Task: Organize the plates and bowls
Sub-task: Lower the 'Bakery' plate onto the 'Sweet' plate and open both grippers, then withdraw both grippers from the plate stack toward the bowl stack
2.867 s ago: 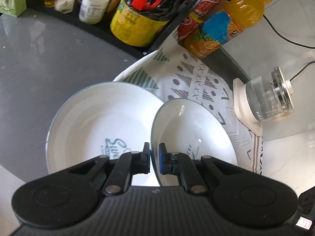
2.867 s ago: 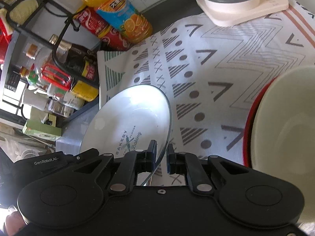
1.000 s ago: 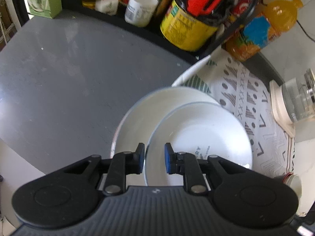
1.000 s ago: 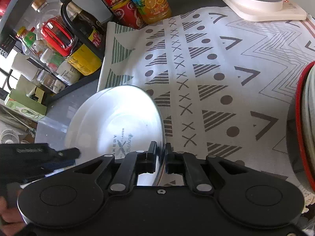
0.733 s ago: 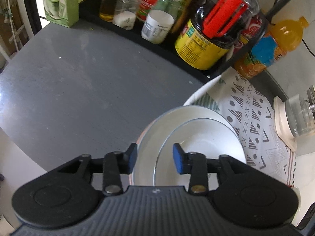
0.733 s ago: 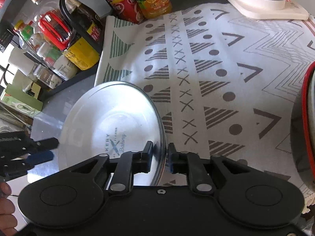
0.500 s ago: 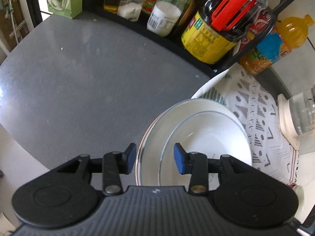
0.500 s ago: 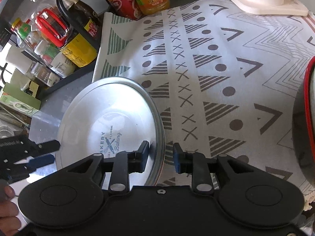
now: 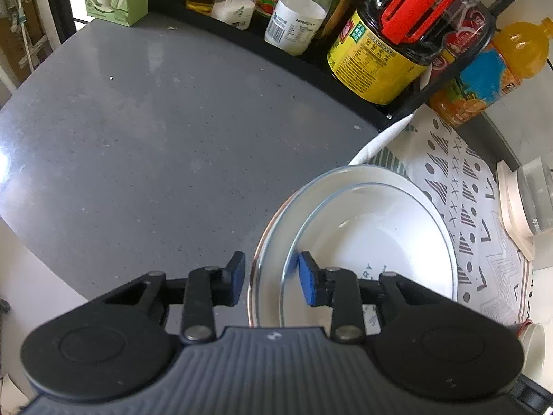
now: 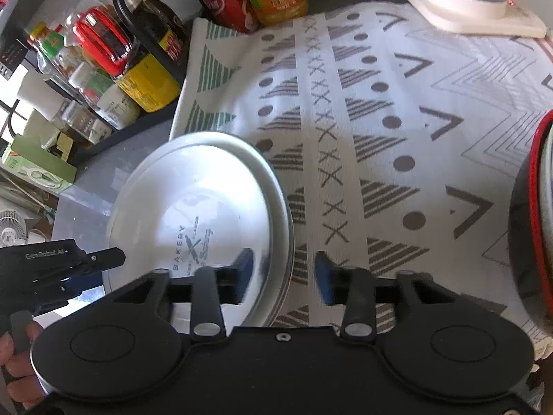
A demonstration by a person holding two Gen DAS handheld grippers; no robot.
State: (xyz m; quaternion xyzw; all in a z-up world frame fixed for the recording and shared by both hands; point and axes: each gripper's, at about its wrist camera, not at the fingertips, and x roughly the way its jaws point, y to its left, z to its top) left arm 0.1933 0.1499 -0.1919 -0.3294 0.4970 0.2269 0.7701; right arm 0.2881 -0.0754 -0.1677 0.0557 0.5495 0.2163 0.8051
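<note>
1. Since the earlier frame, the smaller plate [image 9: 376, 238] has settled inside the larger plate [image 9: 276, 214], at the table [image 9: 138, 121] edge of the patterned cloth [image 10: 380, 121].
2. Left gripper [image 9: 271, 278]: jaws closing, straddling both rims, pads clear.
3. Right gripper [image 10: 285, 273]: jaws opening, rim between them, released.
4. Handling: glazed ceramic looks rigid, slippery and breakable; grip at the rim.

Grey counter [image 9: 145, 131] w/ patterned mat [image 10: 397, 131], stacked plates [image 10: 207, 207] straddling mat edge.

Both tongs angle steeply downward: the left tongs [image 9: 271, 282] are closing, blue pads either side of a rim without pressing; the right tongs [image 10: 283, 276] are opening, pads clear. A hand [image 10: 15, 363] grips the left handle.
</note>
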